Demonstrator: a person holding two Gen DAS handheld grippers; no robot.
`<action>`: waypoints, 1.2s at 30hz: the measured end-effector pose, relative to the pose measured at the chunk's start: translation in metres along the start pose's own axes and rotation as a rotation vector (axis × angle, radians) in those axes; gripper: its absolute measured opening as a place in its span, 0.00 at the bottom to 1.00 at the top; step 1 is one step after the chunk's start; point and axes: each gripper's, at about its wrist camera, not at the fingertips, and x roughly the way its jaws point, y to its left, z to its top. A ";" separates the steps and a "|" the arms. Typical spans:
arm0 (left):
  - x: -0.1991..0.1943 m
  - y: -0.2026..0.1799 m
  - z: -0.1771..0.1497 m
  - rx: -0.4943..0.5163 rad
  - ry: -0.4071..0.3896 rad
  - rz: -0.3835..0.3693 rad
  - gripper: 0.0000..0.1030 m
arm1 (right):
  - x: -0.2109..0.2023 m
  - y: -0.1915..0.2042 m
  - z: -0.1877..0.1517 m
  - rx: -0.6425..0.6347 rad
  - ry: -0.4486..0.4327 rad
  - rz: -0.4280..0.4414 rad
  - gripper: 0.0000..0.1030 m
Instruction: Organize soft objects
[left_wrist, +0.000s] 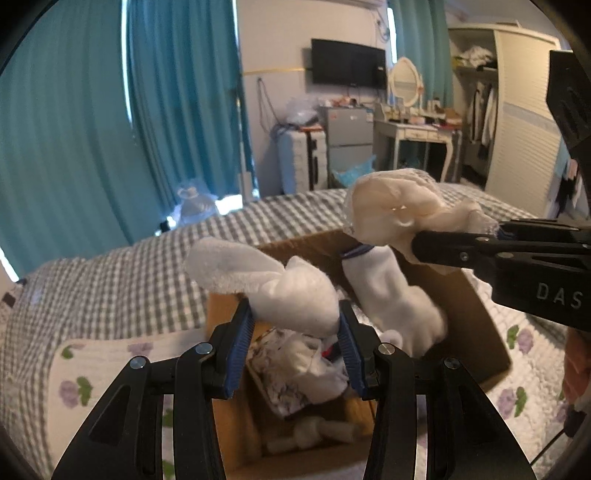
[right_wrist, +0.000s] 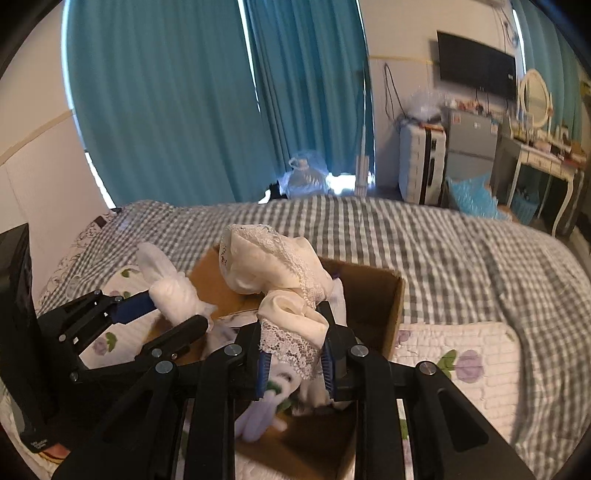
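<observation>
Socks and soft garments half filled the open brown cardboard box (left_wrist: 476, 325) on the grey checked bedspread (left_wrist: 122, 266). Above the box, the left gripper (left_wrist: 295, 332) was clenched on a fluffy white sock (left_wrist: 295, 291), while the right gripper (right_wrist: 293, 354) pinched a cream lace-trimmed cloth (right_wrist: 273, 266), with another white sock (left_wrist: 391, 291) seemingly dangling beneath it. Both loads hung near the box's rim, so letting go off-centre could probably drop them onto the floral quilted pad (right_wrist: 454, 350) beside the box
</observation>
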 end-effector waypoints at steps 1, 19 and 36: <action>0.002 0.000 0.000 0.002 -0.002 0.003 0.46 | 0.007 -0.003 0.000 0.005 0.000 0.000 0.23; -0.104 0.000 0.034 -0.059 -0.149 0.075 0.77 | -0.113 0.007 0.023 0.021 -0.169 -0.060 0.72; -0.332 -0.012 0.044 -0.051 -0.620 0.230 0.89 | -0.357 0.079 0.009 -0.052 -0.562 -0.189 1.00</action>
